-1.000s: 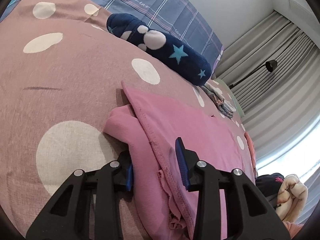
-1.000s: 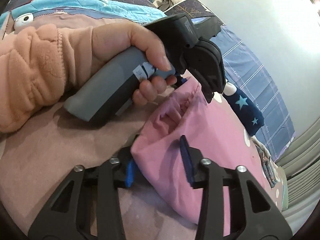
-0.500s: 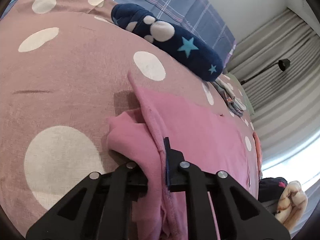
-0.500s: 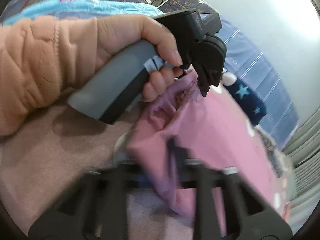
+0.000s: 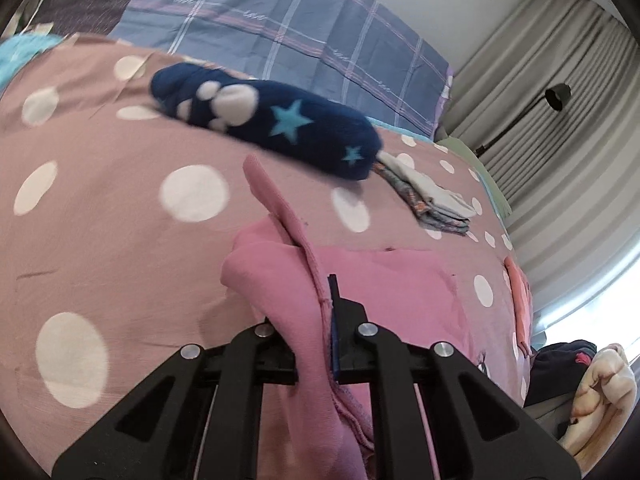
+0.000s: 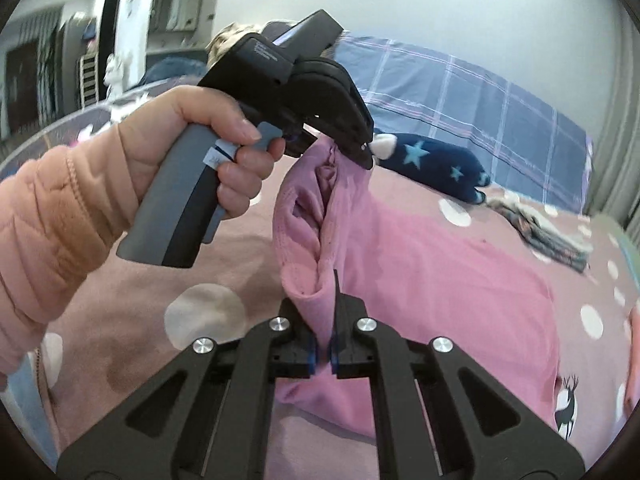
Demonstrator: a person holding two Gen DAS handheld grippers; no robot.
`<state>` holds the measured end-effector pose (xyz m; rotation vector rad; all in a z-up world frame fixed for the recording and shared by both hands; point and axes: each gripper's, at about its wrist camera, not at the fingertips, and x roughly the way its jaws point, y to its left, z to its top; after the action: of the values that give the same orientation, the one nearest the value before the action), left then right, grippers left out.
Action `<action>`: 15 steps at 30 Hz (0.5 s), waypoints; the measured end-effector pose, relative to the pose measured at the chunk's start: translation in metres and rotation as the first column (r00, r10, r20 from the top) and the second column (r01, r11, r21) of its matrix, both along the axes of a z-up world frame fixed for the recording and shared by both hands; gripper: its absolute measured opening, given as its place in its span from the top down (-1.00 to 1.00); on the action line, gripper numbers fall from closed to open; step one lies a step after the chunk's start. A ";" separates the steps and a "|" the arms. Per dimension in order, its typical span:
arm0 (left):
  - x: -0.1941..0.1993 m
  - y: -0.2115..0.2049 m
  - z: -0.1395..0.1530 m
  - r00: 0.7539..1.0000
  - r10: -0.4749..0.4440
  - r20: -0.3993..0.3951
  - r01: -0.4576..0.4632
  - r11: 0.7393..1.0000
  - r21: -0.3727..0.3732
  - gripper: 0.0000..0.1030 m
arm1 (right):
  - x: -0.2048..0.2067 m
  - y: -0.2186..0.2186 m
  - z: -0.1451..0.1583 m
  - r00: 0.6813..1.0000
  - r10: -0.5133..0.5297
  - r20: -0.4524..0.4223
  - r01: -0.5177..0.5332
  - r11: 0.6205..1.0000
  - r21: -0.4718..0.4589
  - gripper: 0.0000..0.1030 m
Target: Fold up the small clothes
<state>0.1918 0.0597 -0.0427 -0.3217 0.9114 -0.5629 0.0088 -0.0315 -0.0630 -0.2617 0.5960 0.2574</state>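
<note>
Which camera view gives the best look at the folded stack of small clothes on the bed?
The left wrist view: the folded stack lies fairly sharp beyond the navy star pillow, its layers distinct. The right wrist view shows it blurred near the edge.

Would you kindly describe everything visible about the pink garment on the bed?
The pink garment is soft, fleecy-looking fabric with a stitched hem. One bunched edge is lifted off the polka-dot bedspread, pinched by the left gripper and the right gripper; the rest lies spread flat, a small deer print near its far end.
</note>
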 end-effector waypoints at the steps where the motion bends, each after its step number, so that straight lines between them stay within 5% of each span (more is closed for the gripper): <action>1: 0.000 -0.008 0.003 1.000 -0.002 0.003 0.002 1.000 0.008 0.81 | -0.001 -0.009 0.003 1.000 -0.012 0.002 0.012 1.000 0.020 0.92; 9: -0.001 -0.099 0.021 0.997 -0.072 0.002 0.072 0.992 0.102 0.81 | -0.004 -0.098 0.015 0.992 -0.109 -0.056 0.119 0.969 0.214 0.92; 15: -0.002 -0.178 0.019 0.990 -0.138 -0.005 0.137 0.972 0.192 0.81 | 0.001 -0.185 0.005 0.974 -0.139 -0.177 0.205 0.874 0.440 0.92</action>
<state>0.1899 -0.1180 -0.0241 -0.0821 0.9771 -0.5980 0.0097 -0.2168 -0.0581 0.2686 0.6751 0.2363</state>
